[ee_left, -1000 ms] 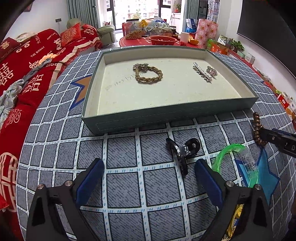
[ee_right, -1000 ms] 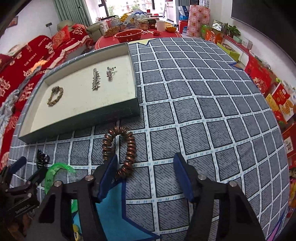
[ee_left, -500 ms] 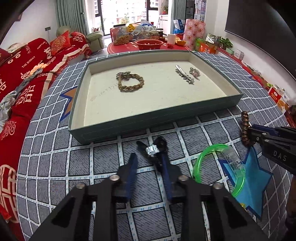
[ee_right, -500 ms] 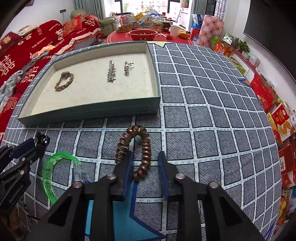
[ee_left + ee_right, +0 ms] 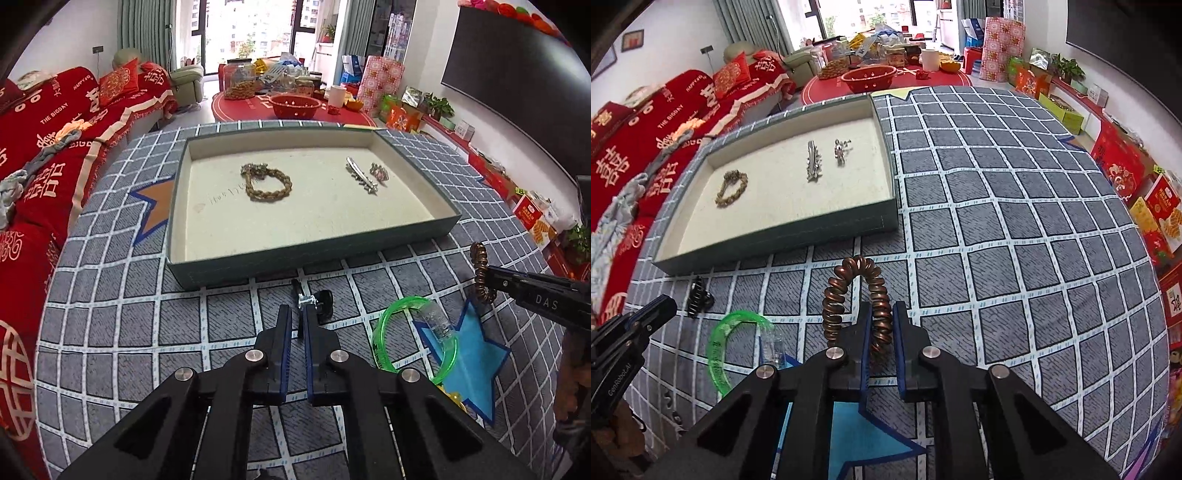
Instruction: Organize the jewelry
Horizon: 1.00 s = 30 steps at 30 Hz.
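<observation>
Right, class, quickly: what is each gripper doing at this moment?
Left gripper: jaws just closed on the black hair clip.
Right gripper: jaws just closed on the brown beaded bracelet.

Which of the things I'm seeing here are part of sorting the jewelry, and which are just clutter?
Part of the job:
tray
gold bracelet
silver hair clip
silver brooch
black clip, in left gripper
copper bracelet, in right gripper
green bangle

Just lying about:
red basket
sofa
snack jar
</observation>
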Motion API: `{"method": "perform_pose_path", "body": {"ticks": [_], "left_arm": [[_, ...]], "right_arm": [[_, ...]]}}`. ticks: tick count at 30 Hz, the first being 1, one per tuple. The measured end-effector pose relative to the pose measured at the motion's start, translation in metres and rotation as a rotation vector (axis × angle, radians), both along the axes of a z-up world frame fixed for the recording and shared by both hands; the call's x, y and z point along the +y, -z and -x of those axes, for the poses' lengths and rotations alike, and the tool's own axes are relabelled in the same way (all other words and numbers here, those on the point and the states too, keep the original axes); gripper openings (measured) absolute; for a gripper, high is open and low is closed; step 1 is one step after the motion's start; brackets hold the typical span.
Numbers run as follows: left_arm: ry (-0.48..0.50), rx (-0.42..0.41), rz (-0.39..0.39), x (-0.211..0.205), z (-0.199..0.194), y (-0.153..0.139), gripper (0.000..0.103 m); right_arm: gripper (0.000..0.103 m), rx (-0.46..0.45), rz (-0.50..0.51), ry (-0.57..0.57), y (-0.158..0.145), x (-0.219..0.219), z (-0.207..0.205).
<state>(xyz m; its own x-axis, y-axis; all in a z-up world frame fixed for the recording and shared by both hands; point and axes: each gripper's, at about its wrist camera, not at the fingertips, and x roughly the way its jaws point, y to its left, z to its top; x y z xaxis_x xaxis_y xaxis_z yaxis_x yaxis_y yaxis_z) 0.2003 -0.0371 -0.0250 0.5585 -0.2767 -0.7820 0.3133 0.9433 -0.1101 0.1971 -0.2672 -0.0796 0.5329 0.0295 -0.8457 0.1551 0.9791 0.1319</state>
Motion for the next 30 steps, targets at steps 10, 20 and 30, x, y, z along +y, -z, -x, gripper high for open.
{"method": "perform_pose_path", "body": {"ticks": [10, 20, 30], "left_arm": [[-0.025, -0.015, -0.018, 0.0, 0.002, -0.003, 0.02], [-0.08, 0.037, -0.07, 0.008, -0.005, 0.015, 0.089], [-0.094, -0.003, -0.126, 0.007, -0.008, 0.019, 0.103]], "right_arm": [[0.012, -0.021, -0.006, -0.021, -0.013, 0.006, 0.004], [0.012, -0.043, -0.036, -0.03, -0.021, 0.005, 0.013], [0.012, -0.045, -0.066, -0.032, -0.021, 0.005, 0.017]]}}
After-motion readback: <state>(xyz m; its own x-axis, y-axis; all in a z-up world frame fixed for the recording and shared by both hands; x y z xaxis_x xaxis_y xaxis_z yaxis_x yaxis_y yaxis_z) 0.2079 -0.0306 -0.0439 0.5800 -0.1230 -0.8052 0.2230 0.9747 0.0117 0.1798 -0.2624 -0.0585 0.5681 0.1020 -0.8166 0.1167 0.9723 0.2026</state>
